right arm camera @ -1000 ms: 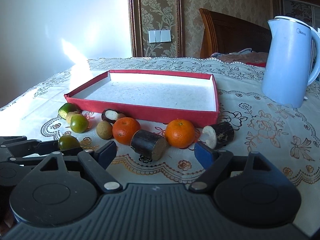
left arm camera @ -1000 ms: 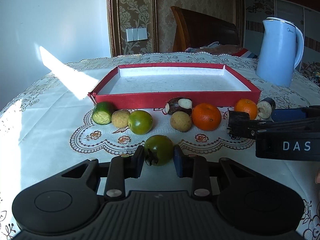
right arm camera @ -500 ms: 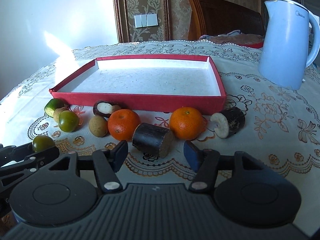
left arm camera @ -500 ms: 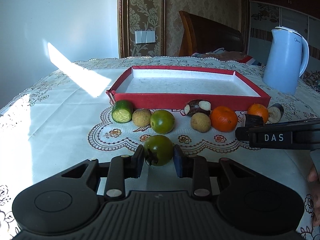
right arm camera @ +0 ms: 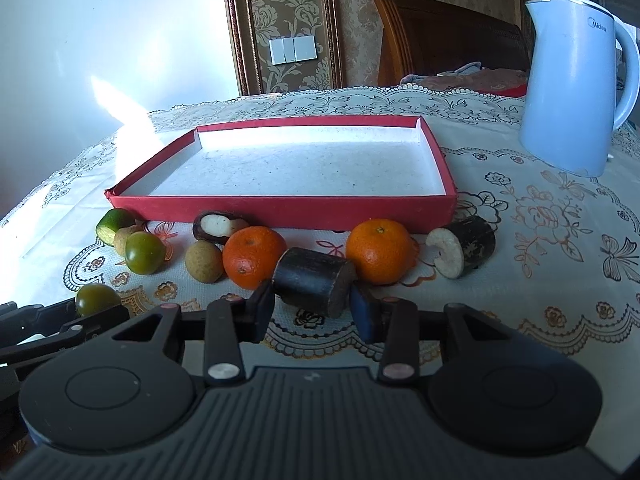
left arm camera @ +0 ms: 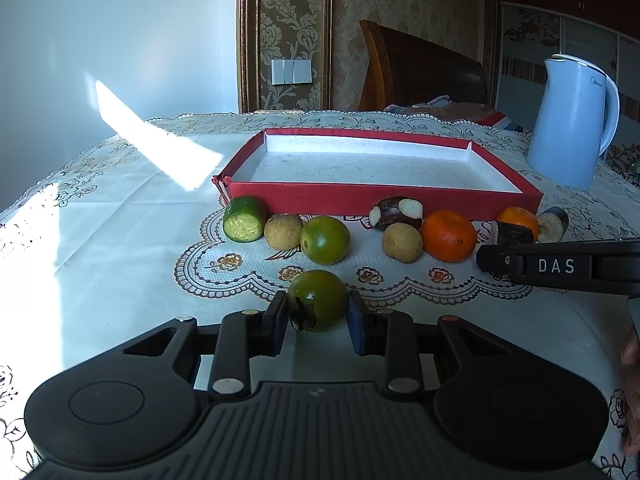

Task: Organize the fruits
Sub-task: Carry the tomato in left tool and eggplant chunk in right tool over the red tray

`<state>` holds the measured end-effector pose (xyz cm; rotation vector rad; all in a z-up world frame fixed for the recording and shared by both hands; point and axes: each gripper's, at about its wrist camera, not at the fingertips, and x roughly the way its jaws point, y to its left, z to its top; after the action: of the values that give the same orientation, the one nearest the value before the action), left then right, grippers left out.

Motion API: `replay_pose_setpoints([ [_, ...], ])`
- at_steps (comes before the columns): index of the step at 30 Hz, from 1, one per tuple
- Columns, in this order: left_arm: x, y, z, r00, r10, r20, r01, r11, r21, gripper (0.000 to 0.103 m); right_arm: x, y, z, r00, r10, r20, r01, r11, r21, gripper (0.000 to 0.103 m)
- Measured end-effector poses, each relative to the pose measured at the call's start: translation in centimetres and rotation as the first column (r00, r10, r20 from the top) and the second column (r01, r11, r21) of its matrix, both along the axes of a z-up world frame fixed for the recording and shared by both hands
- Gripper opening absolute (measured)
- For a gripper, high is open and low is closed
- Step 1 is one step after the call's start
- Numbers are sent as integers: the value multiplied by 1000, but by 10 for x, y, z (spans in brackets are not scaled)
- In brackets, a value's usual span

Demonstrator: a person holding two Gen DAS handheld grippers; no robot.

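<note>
My left gripper (left arm camera: 316, 312) is shut on a dark green tomato (left arm camera: 318, 300), low over the lace tablecloth in front of the row of fruit. The jaws of my right gripper (right arm camera: 312, 304) are closing on a dark sugarcane piece (right arm camera: 312, 286), which lies on its side between them with both pads against it. The red tray (right arm camera: 280, 212) with a white floor stands behind the row and holds nothing. In the right wrist view the held tomato (right arm camera: 98, 298) shows at the lower left.
In front of the tray lie a cucumber piece (left arm camera: 244, 224), two longans (left arm camera: 284, 231), a green tomato (left arm camera: 325, 239), two oranges (right arm camera: 254, 256), a split dark fruit (right arm camera: 218, 226) and another sugarcane piece (right arm camera: 464, 250). A blue kettle (right arm camera: 576, 92) stands at the back right.
The right gripper's jaws have narrowed from wide apart to both sides of the dark sugarcane piece. The left gripper has kept its hold on the green tomato.
</note>
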<state>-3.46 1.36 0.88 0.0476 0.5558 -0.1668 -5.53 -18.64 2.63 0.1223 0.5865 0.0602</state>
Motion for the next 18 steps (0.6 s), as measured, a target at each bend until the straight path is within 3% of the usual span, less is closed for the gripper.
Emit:
replay_pose_setpoints([
  [9,-1,1,18,999,15,45,-16,1000,3,30,-17,-11,25,994,28,103,-31,999,28,39],
  [14,15,-7,45,992,17,123,-22,999,35,30,-1,-12,46,986,47,161,-46,999,-9,39],
  [18,43,-12,60,992,21,125,-23,1000,14,30,23,-15,56,984,54,167,-48,998,-37,39],
])
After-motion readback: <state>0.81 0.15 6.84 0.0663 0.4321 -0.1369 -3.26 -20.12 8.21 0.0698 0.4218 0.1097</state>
